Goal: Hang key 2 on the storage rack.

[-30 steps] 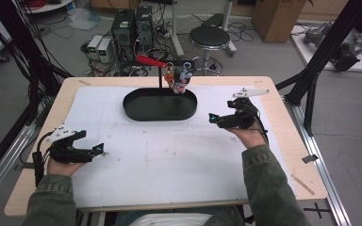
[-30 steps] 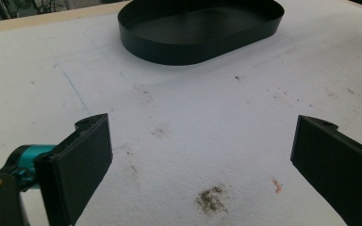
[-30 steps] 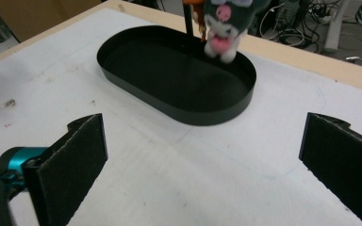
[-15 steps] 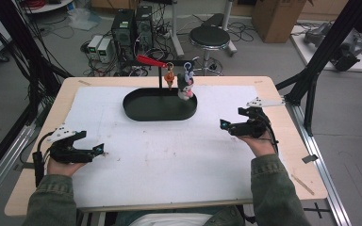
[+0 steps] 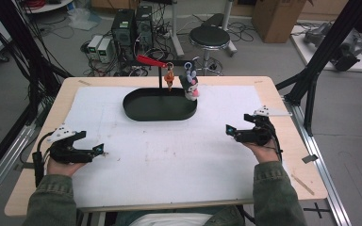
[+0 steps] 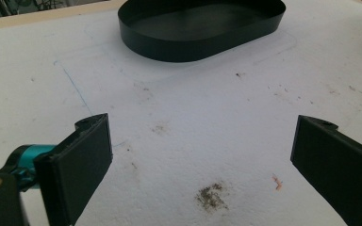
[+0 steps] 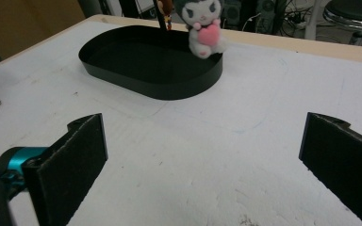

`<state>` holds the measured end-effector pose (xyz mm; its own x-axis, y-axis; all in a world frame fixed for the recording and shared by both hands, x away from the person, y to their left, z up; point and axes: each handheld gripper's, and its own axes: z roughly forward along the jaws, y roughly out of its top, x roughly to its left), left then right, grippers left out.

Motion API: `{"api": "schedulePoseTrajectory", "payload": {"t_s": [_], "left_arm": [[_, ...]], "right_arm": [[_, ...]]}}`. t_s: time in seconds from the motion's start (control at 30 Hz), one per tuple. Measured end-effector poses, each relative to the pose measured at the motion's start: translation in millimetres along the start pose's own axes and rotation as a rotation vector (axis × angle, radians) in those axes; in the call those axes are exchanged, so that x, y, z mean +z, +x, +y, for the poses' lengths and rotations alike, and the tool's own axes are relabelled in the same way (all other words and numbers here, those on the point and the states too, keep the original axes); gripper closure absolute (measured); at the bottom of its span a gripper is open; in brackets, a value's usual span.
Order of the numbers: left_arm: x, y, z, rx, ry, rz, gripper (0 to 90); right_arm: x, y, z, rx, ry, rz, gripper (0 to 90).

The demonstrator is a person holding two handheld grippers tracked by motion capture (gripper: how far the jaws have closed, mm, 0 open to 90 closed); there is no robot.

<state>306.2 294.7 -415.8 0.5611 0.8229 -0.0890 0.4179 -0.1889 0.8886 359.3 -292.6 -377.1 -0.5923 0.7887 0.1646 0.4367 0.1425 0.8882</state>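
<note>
Right gripper (image 5: 232,132) drawn back from plush toy (image 5: 189,84), both grippers' jaws wide, empty.

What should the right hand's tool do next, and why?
Probably ease the right tool forward toward the plush toy hanging over the black tray. Its jaws stand wide open with nothing between them, it rests well short of the tray, and it points at the toy, the nearest thing to grab.
</note>
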Motion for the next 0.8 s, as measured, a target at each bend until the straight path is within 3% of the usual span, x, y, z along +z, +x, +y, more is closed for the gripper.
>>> {"api": "schedulePoseTrajectory", "payload": {"t_s": [0.27, 0.4, 0.53, 0.7, 0.8], "left_arm": [[0.1, 0.0, 0.0, 0.001, 0.001, -0.002, 6.5], [-0.1, 0.2, 0.0, -0.003, -0.002, -0.003, 6.5], [-0.5, 0.7, 0.1, -0.004, -0.006, -0.006, 6.5], [-0.7, 0.7, 0.1, -0.009, -0.01, -0.006, 6.5], [-0.3, 1.3, 0.0, -0.009, -0.011, -0.007, 6.5]], "right_arm": [[-6.1, -5.6, -15.3, 0.015, 0.001, -0.009, 0.6], [-7.5, -6.4, -20.7, -0.002, 0.008, -0.012, 0.6], [-6.1, -8.6, -28.5, -0.038, 0.003, -0.045, 0.6], [0.1, -13.4, -41.7, -0.075, 0.053, -0.058, 0.6], [-1.6, -9.7, -41.4, -0.095, 0.027, -0.067, 0.6]]}}
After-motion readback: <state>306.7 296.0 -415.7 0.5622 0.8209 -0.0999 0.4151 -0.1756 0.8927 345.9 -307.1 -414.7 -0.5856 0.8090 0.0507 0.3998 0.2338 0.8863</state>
